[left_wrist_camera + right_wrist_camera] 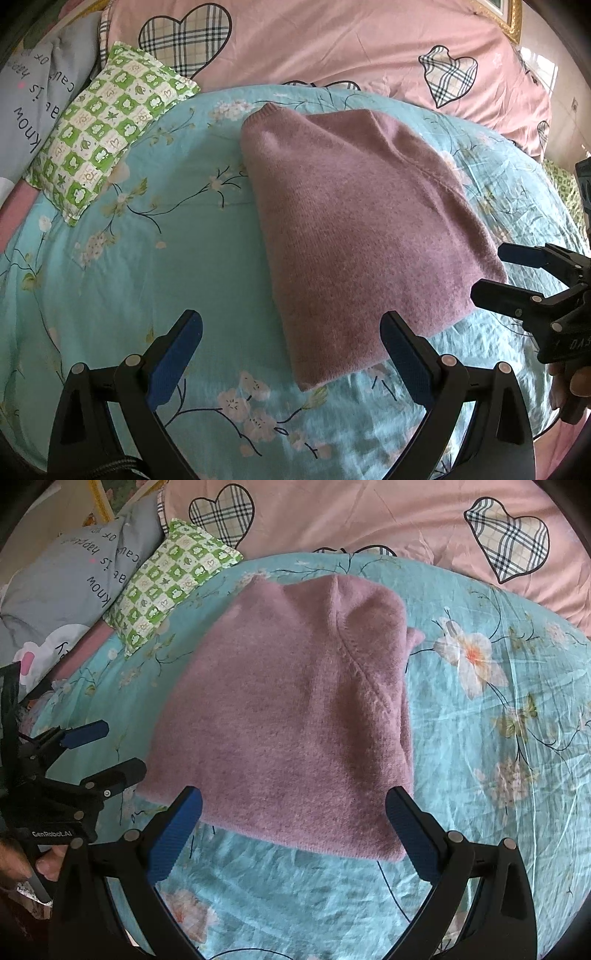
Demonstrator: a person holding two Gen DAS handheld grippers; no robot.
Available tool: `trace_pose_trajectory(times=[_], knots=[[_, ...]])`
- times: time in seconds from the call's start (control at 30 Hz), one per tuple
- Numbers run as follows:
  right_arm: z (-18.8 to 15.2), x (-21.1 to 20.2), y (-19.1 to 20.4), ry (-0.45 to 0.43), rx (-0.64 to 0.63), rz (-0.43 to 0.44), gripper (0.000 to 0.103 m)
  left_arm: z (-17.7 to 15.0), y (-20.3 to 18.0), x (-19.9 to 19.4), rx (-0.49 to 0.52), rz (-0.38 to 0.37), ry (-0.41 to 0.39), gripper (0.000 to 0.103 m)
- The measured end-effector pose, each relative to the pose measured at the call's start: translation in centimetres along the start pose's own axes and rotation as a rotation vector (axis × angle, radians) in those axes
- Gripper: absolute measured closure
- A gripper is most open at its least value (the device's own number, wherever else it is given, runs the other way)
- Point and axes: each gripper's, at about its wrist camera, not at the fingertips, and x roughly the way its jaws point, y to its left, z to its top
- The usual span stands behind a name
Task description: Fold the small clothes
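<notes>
A mauve knitted garment [354, 221] lies folded into a compact block on the turquoise floral bedsheet [155, 258]; it also shows in the right wrist view [295, 716]. My left gripper [291, 350] is open and empty, hovering just short of the garment's near left corner. My right gripper [293, 830] is open and empty over the garment's near edge. The right gripper shows at the right of the left wrist view [491, 273], and the left gripper at the left of the right wrist view [122, 746]; both stand apart from the cloth.
A green checked pillow [107, 133] lies at the back left beside a grey printed pillow [33, 99]. A pink quilt with plaid hearts [332, 40] lies along the back. The sheet [498, 738] stretches right of the garment.
</notes>
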Motion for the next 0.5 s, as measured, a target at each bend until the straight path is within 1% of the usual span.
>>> trace_pose_trajectory(times=[0.4, 0.5], knots=[[0.19, 0.13, -0.34, 0.005, 0.003, 0.016, 0.004, 0.44, 0.06, 0.43, 0.009, -0.001, 0.004, 0.006], [0.18, 0.09, -0.32, 0.006, 0.004, 0.016, 0.003, 0.36, -0.12, 0.35, 0.014, 0.016, -0.005, 0.006]])
